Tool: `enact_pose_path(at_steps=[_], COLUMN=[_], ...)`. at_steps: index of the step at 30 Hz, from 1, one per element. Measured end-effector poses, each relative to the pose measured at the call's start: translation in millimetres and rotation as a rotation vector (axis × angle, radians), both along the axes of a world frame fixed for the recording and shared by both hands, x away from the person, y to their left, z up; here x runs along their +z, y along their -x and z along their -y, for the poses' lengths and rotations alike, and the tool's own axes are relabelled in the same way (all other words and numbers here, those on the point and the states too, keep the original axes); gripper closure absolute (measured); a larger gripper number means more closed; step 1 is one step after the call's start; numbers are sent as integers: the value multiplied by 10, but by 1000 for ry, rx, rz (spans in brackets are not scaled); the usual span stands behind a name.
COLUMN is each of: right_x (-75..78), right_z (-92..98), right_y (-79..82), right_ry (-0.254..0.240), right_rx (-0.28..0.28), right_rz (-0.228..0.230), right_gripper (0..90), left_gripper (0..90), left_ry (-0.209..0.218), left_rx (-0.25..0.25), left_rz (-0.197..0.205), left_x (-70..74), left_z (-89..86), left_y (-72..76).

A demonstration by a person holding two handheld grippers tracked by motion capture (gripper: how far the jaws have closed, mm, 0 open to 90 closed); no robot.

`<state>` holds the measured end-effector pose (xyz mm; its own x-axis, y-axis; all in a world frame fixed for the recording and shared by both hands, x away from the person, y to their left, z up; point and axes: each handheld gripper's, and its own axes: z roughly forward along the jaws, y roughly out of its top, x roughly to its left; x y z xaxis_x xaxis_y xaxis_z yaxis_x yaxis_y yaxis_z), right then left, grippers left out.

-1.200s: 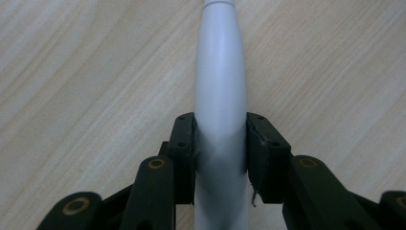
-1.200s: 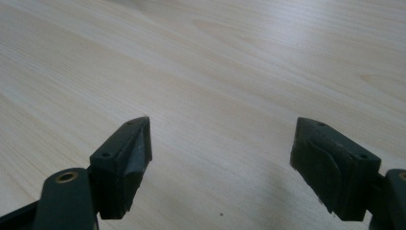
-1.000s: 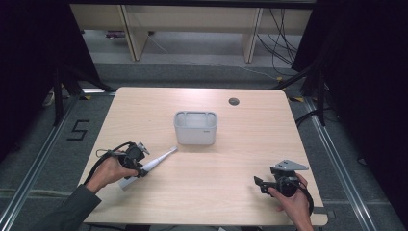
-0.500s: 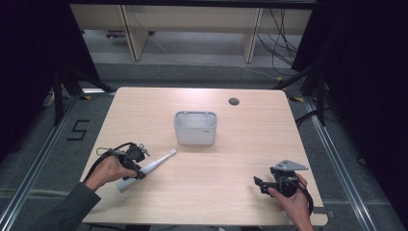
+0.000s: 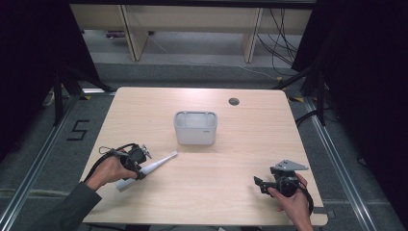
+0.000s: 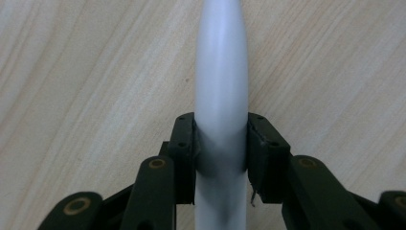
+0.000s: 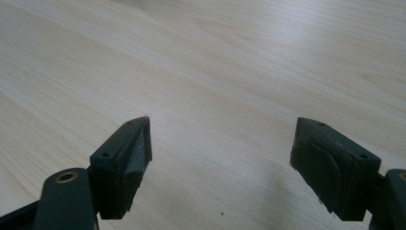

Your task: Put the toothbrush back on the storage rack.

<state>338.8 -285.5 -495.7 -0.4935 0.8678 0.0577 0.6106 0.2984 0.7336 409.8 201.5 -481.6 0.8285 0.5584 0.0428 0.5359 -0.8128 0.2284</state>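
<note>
Left gripper view: the left gripper (image 6: 221, 143) has its jaws clamped on both sides of a white tapered tool (image 6: 221, 86) lying on the table (image 5: 240, 183), near its left edge. High view: the right gripper (image 5: 262, 184) rests with jaws apart, holding nothing, near the front-right corner. Bare wood lies between them below the grey bin (image 5: 195, 128).

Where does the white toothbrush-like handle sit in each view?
High view: the white handle lies slanted at lower left, near end in the left claw, tip toward the grey bin.
Left gripper view: handle runs up the centre, clamped between both pads.
Right gripper view: not in it; the right claw stands open over bare table.
Shared landmark: the pale wood table.
</note>
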Motion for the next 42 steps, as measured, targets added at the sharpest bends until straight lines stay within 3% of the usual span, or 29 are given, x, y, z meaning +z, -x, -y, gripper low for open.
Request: enact_pose_path(at_steps=[7, 14, 15, 17, 18, 21, 24, 25, 30, 32, 38, 41, 42], right_x=[-8, -6, -11, -1, -4, -3, 3, 3, -4, 5, 0, -7, -4], right_z=[2, 11, 4, -14, 8, 1, 12, 1, 38, 19, 21, 30, 12], right_y=[-8, -16, -14, 14, -8, -2, -6, 2, -24, -5, -8, -19, -2], right_ry=[-13, -4, -20, -34, -17, -26, -8, -22, 12, -15, -13, 0, -14], right_rx=[3, 5, 7, -22, -2, -5, -3, -14, 15, -9, -7, 7, -10], right_rz=[0, 6, -4, -29, -5, -16, 2, -12, 24, -13, -11, 9, -12], right_gripper=[226, 226, 226, 226, 226, 226, 227, 227, 227, 227, 227, 227, 227], left_gripper=[664, 664, 664, 664, 664, 664, 663, 664, 663, 663, 663, 663, 663], left_ry=[23, 86, 99, 148, 153, 226, 273, 293, 395, 436, 555, 640, 628], left_rx=[-10, -9, -10, -2, -8, 35, 19, 25, 59, 86, 123, 152, 143], left_rz=[2, 22, 27, 44, 37, 63, 110, 122, 193, 224, 295, 313, 324], left_x=[-1, 68, 92, 146, 178, 230, 290, 307, 355, 370, 434, 452, 465], left_z=[-18, -36, -47, -69, -77, -82, -102, -102, -98, -92, -59, -15, -11], left_y=[20, 71, 79, 108, 109, 153, 138, 142, 153, 160, 183, 178, 175])
